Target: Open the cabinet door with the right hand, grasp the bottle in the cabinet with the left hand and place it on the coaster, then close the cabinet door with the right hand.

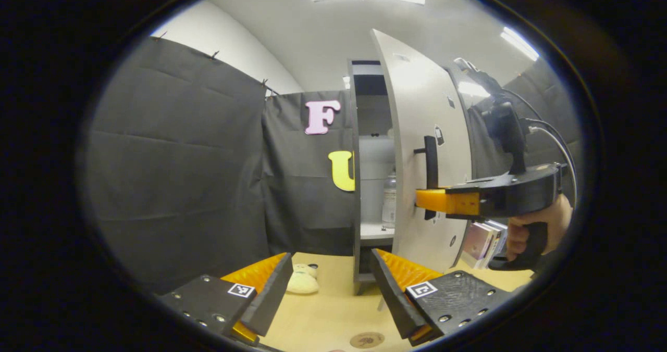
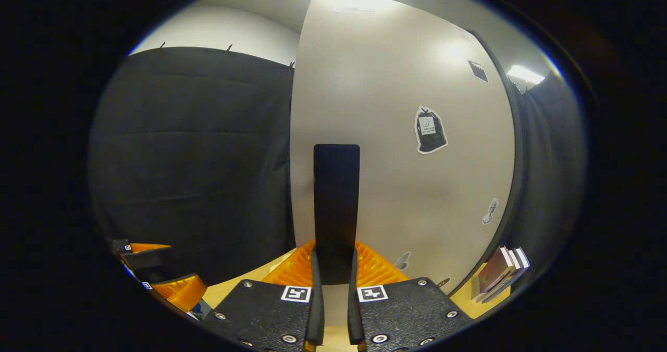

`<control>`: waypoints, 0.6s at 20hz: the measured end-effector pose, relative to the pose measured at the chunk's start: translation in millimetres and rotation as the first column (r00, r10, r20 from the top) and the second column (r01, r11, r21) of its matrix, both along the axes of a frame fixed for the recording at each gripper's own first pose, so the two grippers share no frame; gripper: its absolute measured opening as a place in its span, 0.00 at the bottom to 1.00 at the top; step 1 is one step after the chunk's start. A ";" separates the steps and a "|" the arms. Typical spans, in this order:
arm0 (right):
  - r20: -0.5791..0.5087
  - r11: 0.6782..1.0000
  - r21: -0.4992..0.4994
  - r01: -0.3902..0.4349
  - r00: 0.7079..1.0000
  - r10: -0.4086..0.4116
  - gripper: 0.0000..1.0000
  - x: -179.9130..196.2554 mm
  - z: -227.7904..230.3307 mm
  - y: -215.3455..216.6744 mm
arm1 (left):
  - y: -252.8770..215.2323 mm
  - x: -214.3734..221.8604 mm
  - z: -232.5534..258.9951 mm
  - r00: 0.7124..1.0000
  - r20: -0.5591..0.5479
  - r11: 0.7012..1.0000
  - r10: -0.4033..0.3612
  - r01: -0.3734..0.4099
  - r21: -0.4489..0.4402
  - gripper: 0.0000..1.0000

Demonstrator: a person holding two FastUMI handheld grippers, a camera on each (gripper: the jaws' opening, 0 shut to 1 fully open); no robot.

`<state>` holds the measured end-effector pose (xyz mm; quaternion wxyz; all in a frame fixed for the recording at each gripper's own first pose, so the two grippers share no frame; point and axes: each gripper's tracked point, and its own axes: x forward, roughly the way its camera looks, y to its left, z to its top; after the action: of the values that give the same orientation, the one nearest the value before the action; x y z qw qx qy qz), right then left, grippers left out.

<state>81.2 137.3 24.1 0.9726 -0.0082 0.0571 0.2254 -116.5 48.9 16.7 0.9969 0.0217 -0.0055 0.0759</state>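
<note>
Two fingers of the left gripper (image 1: 331, 294) stick out at the bottom of the left gripper view, spread wide apart with nothing between them. They hang over a light wood table (image 1: 333, 310). On the table, right under them, lies a small round coaster (image 1: 367, 339). A soft pale toy (image 1: 303, 280) sits a bit farther back, near the foot of the cabinet (image 1: 365, 185). That cabinet is tall and white, and its door (image 1: 427, 149) stands partly open. Through the gap you can see a clear bottle (image 1: 389, 201) standing upright on a shelf inside, beside a big white tub (image 1: 376, 177). In the right gripper view, the right gripper (image 2: 335, 268) has its fingers squeezed on both sides of the black door handle (image 2: 336, 206), holding it tight. From the left gripper view you can see that same gripper from the side, with a hand (image 1: 536, 227) around its grip. Some books (image 1: 484, 242) lean on the table just past the door, on the right. Dark cloth (image 1: 182, 159) hangs behind everything.
</note>
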 end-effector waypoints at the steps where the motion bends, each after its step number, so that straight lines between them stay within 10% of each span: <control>1: 0.000 1.000 0.013 -0.004 1.000 0.004 0.18 -5.0 0.7 -3.9 | -12.2 -4.1 11.4 1.000 0.026 1.000 -0.016 0.015 0.014 0.90; 12: -0.056 0.994 0.092 0.057 0.997 -0.052 0.18 -31.1 -1.3 -47.0 | -122.1 -0.4 41.3 0.993 0.041 0.993 -0.106 0.104 0.065 0.87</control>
<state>50.0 90.3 22.8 0.9758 0.0447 0.0725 0.2015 -117.0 -73.3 58.0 0.9979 0.0507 -0.0313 0.0236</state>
